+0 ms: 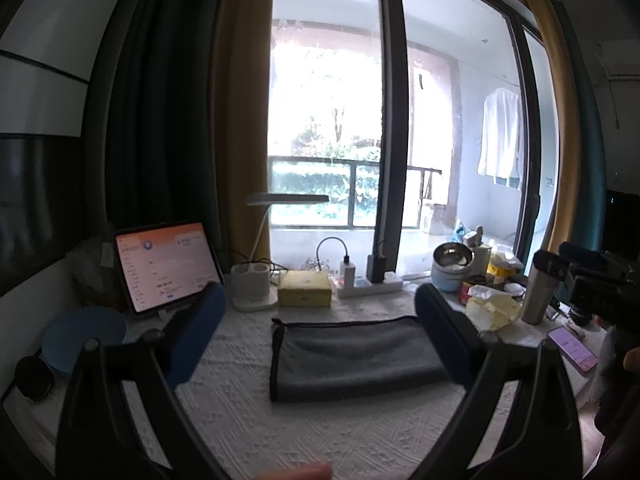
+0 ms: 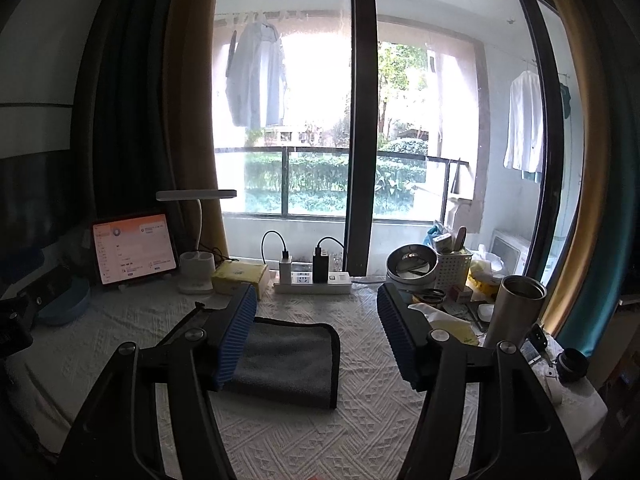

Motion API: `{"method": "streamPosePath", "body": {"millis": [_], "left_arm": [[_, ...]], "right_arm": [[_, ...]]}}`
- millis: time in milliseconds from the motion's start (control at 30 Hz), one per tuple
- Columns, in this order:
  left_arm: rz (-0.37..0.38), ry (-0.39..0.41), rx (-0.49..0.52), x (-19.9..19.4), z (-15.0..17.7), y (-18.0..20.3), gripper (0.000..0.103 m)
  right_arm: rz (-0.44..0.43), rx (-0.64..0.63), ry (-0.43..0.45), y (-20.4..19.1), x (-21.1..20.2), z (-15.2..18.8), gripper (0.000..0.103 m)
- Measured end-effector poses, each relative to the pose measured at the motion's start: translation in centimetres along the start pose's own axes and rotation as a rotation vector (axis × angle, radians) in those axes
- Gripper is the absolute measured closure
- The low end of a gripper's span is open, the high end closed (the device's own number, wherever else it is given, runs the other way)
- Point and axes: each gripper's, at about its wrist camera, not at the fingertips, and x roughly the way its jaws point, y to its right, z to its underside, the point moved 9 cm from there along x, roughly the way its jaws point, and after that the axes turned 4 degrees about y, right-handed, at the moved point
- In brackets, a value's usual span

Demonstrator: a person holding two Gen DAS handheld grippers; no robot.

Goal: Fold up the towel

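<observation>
A grey towel (image 1: 352,356) with a dark hem lies folded into a flat rectangle on the white textured tablecloth (image 1: 248,416). It also shows in the right wrist view (image 2: 288,356). My left gripper (image 1: 320,320) is open and empty, held above the near side of the towel, its blue pads spread wider than the towel. My right gripper (image 2: 316,324) is open and empty, above the towel's right part; its left pad (image 2: 236,332) hides the towel's left edge.
Along the back stand a lit tablet (image 1: 166,266), a white desk lamp (image 1: 256,276), a yellow tissue box (image 1: 305,288), a power strip (image 1: 370,284) with chargers, metal bowls (image 2: 412,268) and a steel tumbler (image 2: 514,308). A phone (image 1: 572,348) lies at right. A window is behind.
</observation>
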Motion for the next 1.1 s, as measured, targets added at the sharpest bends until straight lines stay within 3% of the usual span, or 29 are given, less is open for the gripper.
{"method": "streamPosePath", "body": {"millis": [1100], "left_arm": [[0.025, -0.008, -0.018, 0.21, -0.13, 0.38, 0.007]], "right_arm": [[0.001, 0.005, -0.001, 0.28, -0.08, -0.14, 0.037]]}}
